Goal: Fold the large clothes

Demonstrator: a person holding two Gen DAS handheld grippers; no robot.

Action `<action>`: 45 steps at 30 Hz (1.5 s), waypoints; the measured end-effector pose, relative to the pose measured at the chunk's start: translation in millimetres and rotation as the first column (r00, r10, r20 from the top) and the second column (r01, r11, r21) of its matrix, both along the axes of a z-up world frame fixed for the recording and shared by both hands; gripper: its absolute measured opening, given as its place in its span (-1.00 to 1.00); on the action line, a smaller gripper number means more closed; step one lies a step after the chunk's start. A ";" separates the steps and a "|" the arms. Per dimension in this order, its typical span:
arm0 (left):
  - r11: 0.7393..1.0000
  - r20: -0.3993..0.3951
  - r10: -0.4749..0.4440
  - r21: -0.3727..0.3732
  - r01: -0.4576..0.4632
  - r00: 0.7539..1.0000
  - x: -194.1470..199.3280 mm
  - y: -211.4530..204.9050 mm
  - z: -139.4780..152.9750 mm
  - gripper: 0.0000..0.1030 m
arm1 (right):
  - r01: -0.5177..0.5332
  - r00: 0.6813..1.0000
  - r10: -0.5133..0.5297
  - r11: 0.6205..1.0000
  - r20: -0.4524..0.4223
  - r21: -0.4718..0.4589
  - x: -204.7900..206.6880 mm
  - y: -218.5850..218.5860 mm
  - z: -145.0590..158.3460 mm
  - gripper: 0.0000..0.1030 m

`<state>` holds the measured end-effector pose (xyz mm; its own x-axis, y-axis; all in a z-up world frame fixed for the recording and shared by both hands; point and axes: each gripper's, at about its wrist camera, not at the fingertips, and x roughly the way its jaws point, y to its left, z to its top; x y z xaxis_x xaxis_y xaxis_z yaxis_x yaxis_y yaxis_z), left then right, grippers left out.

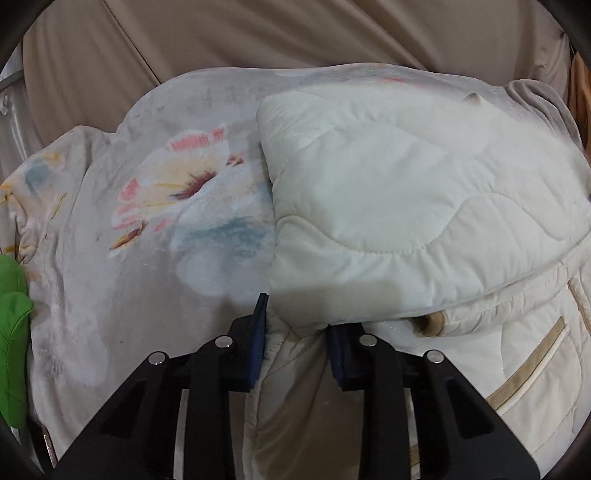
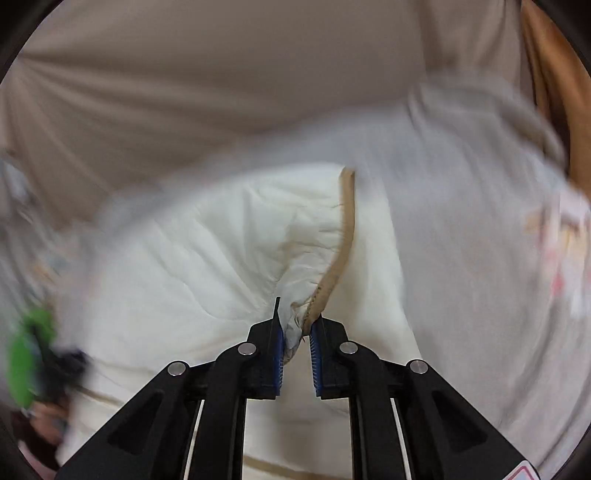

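Note:
A cream quilted jacket (image 1: 406, 206) with tan trim lies on a floral blanket (image 1: 166, 206), its upper part folded over the lower part. My left gripper (image 1: 295, 325) sits at the jacket's left edge with its jaws apart around a thick fold of fabric. In the right wrist view the same jacket (image 2: 207, 251) is blurred by motion. My right gripper (image 2: 295, 325) is shut on the jacket's tan-trimmed edge (image 2: 343, 243) and holds it bunched between the pads.
The blanket covers a surface in front of beige cloth (image 1: 258, 33). A green object (image 1: 11, 317) lies at the left edge; it also shows in the right wrist view (image 2: 26, 354). An orange-brown surface (image 2: 554, 92) is at far right.

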<state>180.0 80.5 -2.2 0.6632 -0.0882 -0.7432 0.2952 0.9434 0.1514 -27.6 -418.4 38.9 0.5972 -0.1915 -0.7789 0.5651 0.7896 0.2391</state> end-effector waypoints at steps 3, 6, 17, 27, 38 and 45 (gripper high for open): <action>1.000 0.009 0.004 0.013 -0.004 1.000 -6.3 0.9 4.0 -0.48 | 0.017 1.000 -0.018 0.997 0.014 0.081 -3.9 -11.9 -35.7 -0.83; 0.998 -0.005 0.006 -0.065 -0.006 1.000 -20.2 17.0 20.0 -0.45 | 0.029 0.999 -0.033 0.994 0.030 0.104 -11.8 -13.0 -26.1 -0.73; 0.971 0.199 -0.090 -0.202 0.131 0.976 -26.6 -46.8 133.5 -0.46 | -0.109 0.966 0.116 0.993 0.232 -0.041 21.9 59.0 90.3 -0.52; 0.997 0.008 -0.060 -0.054 0.061 0.998 34.5 -56.7 8.5 -0.45 | -0.326 0.945 0.325 0.946 -0.027 0.000 76.9 87.3 -14.7 -0.91; 0.979 0.037 0.035 -0.204 -0.026 0.999 59.9 -14.3 78.4 -0.19 | 0.045 0.994 -0.038 0.997 0.099 -0.069 -31.1 -20.3 41.1 0.35; 0.961 -0.086 0.124 -0.239 -0.142 0.988 141.4 -47.5 57.8 -0.17 | 0.071 0.997 -0.072 0.997 -0.031 -0.027 65.1 -50.4 6.3 -0.58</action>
